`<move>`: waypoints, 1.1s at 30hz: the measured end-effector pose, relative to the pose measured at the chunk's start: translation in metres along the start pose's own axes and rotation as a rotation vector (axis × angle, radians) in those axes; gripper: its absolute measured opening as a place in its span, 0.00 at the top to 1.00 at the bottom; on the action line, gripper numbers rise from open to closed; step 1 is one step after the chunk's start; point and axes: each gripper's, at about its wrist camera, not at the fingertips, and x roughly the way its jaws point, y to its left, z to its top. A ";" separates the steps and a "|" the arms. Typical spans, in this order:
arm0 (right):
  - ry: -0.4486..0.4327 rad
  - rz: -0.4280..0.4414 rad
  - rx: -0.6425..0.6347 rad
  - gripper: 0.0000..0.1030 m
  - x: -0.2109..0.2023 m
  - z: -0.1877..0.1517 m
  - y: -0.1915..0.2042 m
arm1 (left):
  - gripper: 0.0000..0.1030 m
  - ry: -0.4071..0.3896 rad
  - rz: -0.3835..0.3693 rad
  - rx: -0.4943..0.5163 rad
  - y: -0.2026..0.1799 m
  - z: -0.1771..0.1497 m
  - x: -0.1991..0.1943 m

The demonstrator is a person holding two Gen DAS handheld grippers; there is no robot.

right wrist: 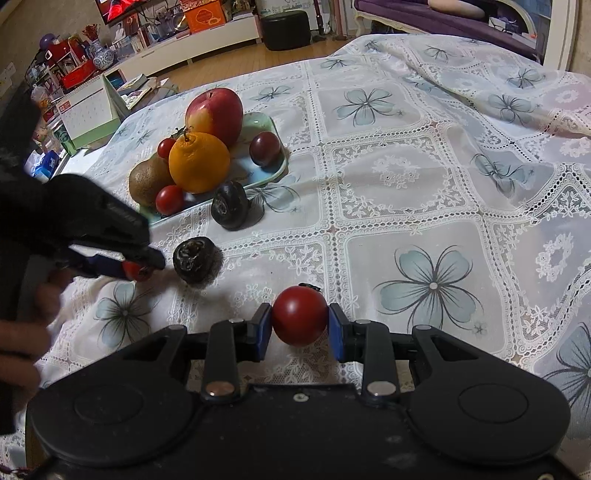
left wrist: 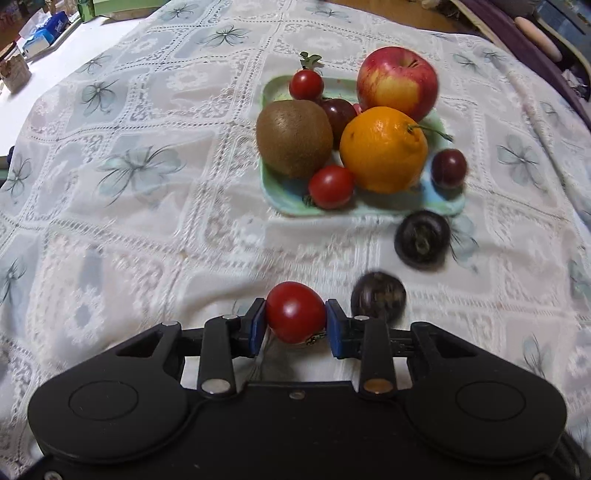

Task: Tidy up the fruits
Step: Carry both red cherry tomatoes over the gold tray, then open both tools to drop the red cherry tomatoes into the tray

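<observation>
Both tongs grip cherry tomatoes: left tongs (left wrist: 295, 317) pinch one (left wrist: 294, 312), right tongs (right wrist: 300, 325) another (right wrist: 300, 320), short of the green tray (left wrist: 284, 201). Thin-skinned, light, probably bruisable; hold gently across the middle.

Print on the tissue pack (left wrist: 42, 31) is too blurred to read.
</observation>
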 end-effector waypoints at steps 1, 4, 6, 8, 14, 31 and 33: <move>0.002 0.000 0.000 0.69 0.000 0.000 0.000 | 0.59 0.000 -0.009 0.009 0.003 -0.006 -0.007; 0.011 -0.011 -0.002 0.69 0.002 -0.001 0.001 | 0.59 -0.012 -0.019 0.058 0.012 -0.025 -0.032; 0.018 -0.018 -0.001 0.69 0.005 -0.002 0.001 | 0.59 -0.022 -0.036 0.095 0.018 -0.039 -0.048; 0.025 -0.023 0.000 0.69 0.006 -0.003 0.001 | 0.59 -0.021 -0.052 0.124 0.027 -0.056 -0.063; 0.037 -0.034 0.013 0.69 0.007 -0.006 0.000 | 0.59 -0.063 -0.083 0.186 0.056 -0.111 -0.098; 0.084 0.060 -0.075 0.69 -0.079 -0.052 0.029 | 0.59 -0.134 -0.048 0.165 0.088 -0.204 -0.109; 0.120 0.077 -0.090 0.69 -0.089 -0.062 0.030 | 0.59 -0.146 -0.038 0.165 0.086 -0.208 -0.109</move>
